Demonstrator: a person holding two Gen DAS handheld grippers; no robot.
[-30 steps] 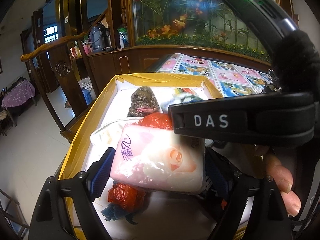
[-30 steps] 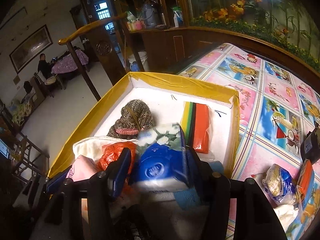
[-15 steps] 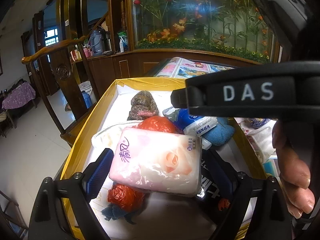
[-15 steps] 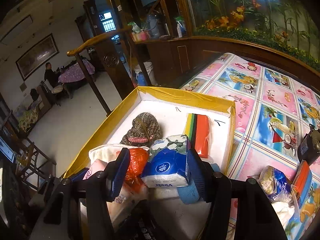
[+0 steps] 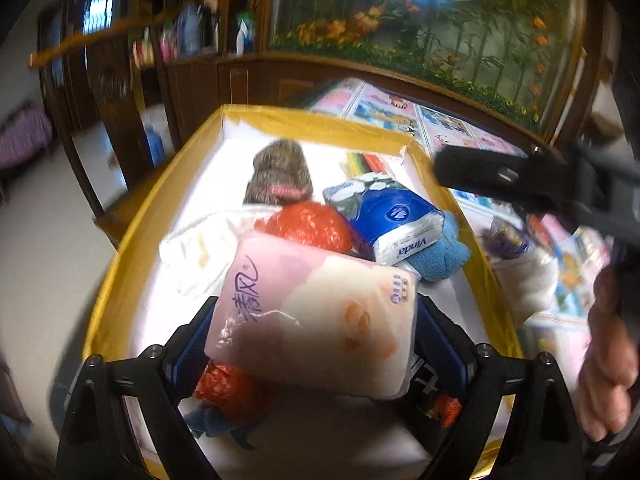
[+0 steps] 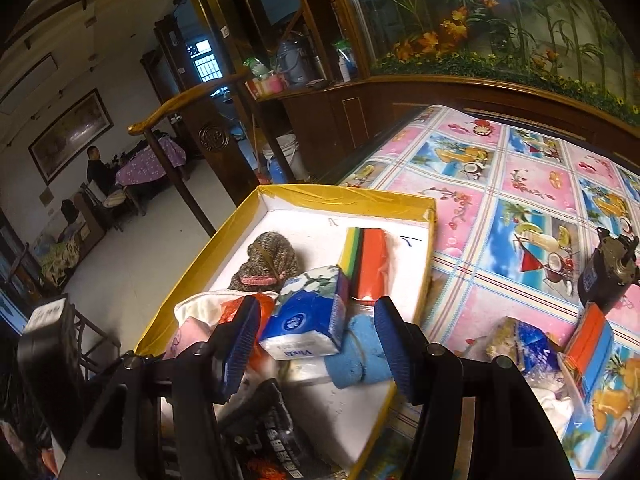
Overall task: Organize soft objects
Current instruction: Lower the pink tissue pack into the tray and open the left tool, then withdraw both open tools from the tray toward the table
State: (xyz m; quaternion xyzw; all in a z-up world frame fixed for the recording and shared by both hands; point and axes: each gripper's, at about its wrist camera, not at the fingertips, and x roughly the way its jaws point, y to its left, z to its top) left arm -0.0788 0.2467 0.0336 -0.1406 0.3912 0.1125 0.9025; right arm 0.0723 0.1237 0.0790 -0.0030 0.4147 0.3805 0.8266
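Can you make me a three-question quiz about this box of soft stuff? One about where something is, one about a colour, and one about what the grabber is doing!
1. Where is the brown knitted hat?
A. On the floor
B. In the yellow-edged box
C. On the picture tablecloth

2. What colour is the Vinda tissue pack?
A. Blue and white
B. Green
C. Black

3. How do the jaws of the right gripper stand?
A. Shut tight together
B. Squeezing the hat
C. Open

Answers:
1 B: the hat lies on the box's white floor, near the far end.
2 A: its wrapper is blue with a white end.
3 C: there is a gap between each pad and the pack.
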